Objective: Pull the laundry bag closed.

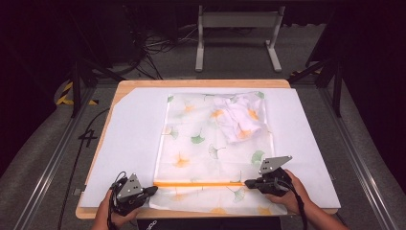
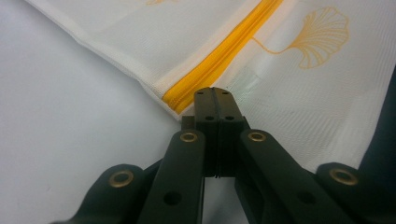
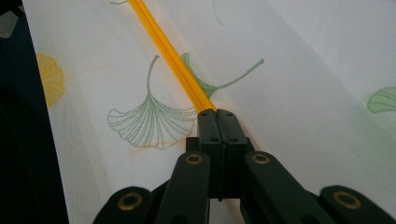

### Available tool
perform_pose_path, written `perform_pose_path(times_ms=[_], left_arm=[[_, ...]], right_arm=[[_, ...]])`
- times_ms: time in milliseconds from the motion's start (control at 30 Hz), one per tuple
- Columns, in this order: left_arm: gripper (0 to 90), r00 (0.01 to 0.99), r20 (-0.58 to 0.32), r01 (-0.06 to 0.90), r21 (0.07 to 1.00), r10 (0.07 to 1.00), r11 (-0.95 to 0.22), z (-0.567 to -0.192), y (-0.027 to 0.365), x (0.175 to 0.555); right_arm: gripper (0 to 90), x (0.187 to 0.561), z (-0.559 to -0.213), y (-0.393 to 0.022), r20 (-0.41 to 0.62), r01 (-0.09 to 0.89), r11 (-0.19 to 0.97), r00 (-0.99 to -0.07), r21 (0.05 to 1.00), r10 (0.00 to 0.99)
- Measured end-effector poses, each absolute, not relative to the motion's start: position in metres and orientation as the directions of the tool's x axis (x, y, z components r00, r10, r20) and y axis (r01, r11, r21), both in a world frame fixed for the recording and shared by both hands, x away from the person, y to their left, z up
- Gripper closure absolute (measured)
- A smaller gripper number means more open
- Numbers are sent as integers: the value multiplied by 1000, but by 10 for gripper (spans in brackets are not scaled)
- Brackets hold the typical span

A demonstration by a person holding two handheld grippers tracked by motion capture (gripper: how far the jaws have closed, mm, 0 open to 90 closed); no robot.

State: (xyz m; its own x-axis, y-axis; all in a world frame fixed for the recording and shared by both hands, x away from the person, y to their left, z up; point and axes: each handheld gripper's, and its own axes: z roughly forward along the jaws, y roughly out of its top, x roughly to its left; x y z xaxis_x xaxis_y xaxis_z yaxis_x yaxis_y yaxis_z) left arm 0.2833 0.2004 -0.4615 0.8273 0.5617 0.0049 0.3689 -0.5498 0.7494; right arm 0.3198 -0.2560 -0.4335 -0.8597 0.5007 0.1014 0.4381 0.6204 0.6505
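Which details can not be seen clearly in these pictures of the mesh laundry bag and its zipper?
- Zipper pull: the right gripper shut fingers cover the end of the yellow zipper in the right gripper view.
- Bunched white garment in the mesh laundry bag: too small in the high view to identify.
- Bag's near edge: cut off behind the hands in the high view.

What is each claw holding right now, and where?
Left claw pinches the mesh bag at its zipper's left end; right claw pinches along the zipper, likely its pull.

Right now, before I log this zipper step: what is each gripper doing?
Left gripper: jaws shut at the end of the mesh bag's yellow zipper; what they pinch cannot be told.
Right gripper: jaws shut on the zipper line, probably its slider.
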Motion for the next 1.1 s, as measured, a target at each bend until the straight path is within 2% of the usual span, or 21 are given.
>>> perform_pose_path(times_ms=[1100], left_arm=[[900, 828, -2, 371, 752, 561, -545, -462, 201, 284]], right_arm=[[900, 311, -426, -293, 88, 467, 591, -827, 657, 556]])
